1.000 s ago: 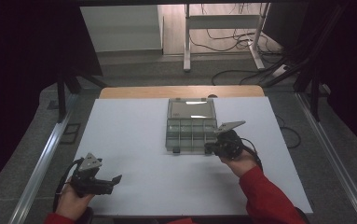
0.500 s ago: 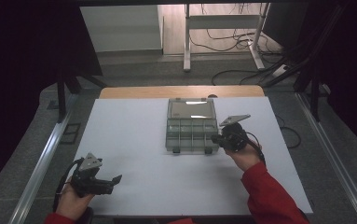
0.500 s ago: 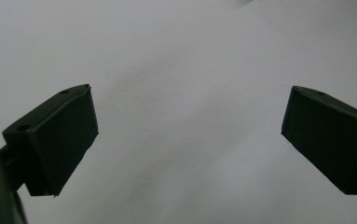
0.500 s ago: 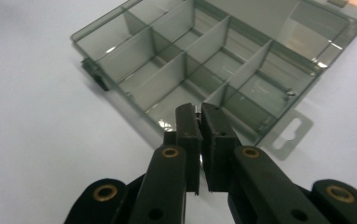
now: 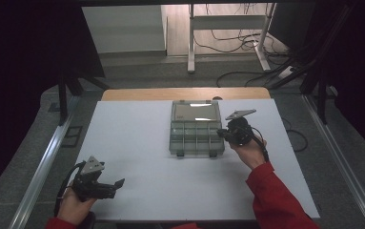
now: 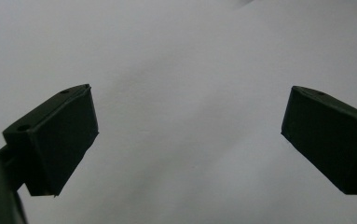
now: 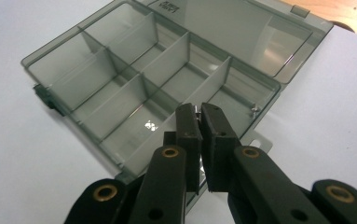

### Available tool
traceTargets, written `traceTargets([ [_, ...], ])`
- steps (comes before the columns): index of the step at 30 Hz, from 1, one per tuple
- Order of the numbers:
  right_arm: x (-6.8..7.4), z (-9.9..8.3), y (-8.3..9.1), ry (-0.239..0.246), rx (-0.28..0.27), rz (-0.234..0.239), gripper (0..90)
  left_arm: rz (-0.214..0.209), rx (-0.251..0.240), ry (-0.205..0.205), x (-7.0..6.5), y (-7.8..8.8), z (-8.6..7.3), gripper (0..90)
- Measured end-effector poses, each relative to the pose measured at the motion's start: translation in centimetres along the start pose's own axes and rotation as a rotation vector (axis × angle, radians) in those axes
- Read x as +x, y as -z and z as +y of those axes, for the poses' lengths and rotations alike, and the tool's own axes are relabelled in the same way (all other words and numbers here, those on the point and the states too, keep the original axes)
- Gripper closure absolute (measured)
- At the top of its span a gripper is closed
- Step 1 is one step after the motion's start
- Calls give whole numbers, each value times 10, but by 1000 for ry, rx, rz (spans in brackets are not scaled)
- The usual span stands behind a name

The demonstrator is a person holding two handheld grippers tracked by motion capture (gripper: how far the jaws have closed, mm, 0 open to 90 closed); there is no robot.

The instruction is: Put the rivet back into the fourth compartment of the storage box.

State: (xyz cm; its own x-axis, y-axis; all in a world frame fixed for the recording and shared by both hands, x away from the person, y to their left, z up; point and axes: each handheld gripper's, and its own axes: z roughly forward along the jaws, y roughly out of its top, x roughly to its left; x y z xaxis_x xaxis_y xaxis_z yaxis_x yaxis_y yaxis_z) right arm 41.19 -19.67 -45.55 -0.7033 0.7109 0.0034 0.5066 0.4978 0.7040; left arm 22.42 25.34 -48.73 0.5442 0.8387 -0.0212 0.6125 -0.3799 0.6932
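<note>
The right claw (image 7: 198, 122) has its jaws pressed almost together over the right edge of the open organizer box (image 5: 197, 135); a small shiny bit sits between the tips, too small to identify. This claw hangs just above the box's nearest compartment. The box, smoky transparent plastic with dividers, lies on the desk (image 5: 137, 143) a little right of the middle, toward the far edge, with its lid folded back flat. There is embossed writing on the lid, but it is too faint to read. The left claw (image 5: 108, 186) is near the near left corner of the desk, jaws spread wide over bare white surface, well apart from the box. Much free room lies between them.
</note>
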Motion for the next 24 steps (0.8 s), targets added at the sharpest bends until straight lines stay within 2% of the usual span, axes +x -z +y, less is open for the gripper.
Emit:
traceTargets([
  [9, -12, 6, -8, -22, -7, -9, 861, -2, 0, 2, 0, 0, 0, 40],
  [13, -16, 9, -14, -6, -3, -11, 861, -2, 0, 2, 0, 0, 0, 40],
  [24, -26, 15, -26, -2, 2, -19, 860, -3, -2, 8, 1, 0, 0, 40],
])
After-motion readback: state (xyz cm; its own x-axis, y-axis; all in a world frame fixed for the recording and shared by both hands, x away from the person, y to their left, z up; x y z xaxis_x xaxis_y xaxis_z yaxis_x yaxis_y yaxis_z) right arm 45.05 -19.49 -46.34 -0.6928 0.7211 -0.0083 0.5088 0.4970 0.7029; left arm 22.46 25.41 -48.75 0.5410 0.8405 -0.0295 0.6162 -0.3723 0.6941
